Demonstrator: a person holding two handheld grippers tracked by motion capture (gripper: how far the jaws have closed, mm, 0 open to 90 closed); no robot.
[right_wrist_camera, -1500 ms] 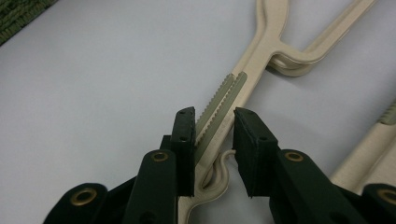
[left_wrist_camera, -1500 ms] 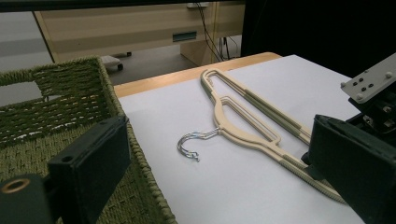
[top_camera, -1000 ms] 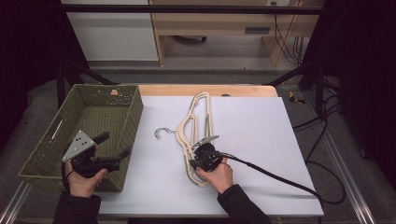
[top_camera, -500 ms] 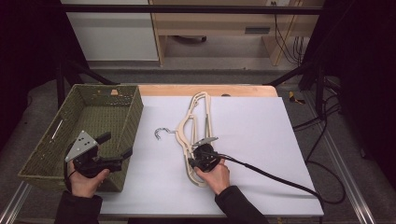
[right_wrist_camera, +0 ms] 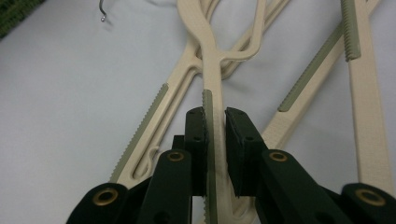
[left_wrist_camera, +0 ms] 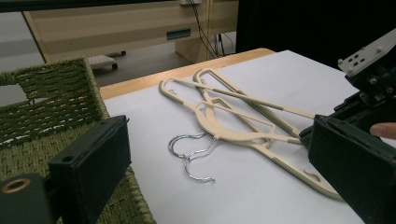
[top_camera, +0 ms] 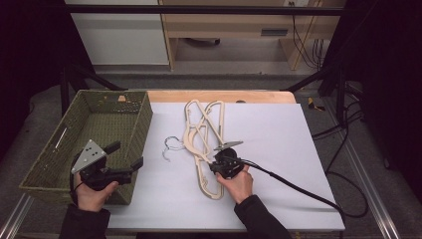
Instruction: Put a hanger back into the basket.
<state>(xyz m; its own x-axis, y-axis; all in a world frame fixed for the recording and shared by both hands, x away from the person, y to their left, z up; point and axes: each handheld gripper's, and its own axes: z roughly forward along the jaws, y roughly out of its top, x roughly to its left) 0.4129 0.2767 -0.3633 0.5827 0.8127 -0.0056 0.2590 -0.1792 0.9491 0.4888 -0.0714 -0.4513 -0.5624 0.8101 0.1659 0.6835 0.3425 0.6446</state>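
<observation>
**Right gripper view: jaws closing on a hanger arm**

Right gripper view showed the right gripper (right_wrist_camera: 215,122) with one hanger (right_wrist_camera: 212,70) arm running straight between its jaws. The jaws had just been closing; the pads sat tight along both sides of the ribbed strip, so I read it as clamped on the hanger. Grip was taken on the arm's outer end, near the gripper, probably because the bar is thin there and lies clear of the overlapping pieces ahead.

High view: the right gripper (top_camera: 225,160) stood at the near end of the hangers (top_camera: 204,134), which lay stacked and crossed on the white table (top_camera: 278,149), hooks (top_camera: 170,147) off to the gripper's left. The left gripper (top_camera: 124,157) hung over the basket (top_camera: 59,164) corner, jaws spread, nothing between them. It was likely parked there, out of the way. The basket, just left of the hangers, looked like the probable drop point.

Left gripper view: its own jaws stood apart, framing the hooks (left_wrist_camera: 194,156) ahead.
</observation>
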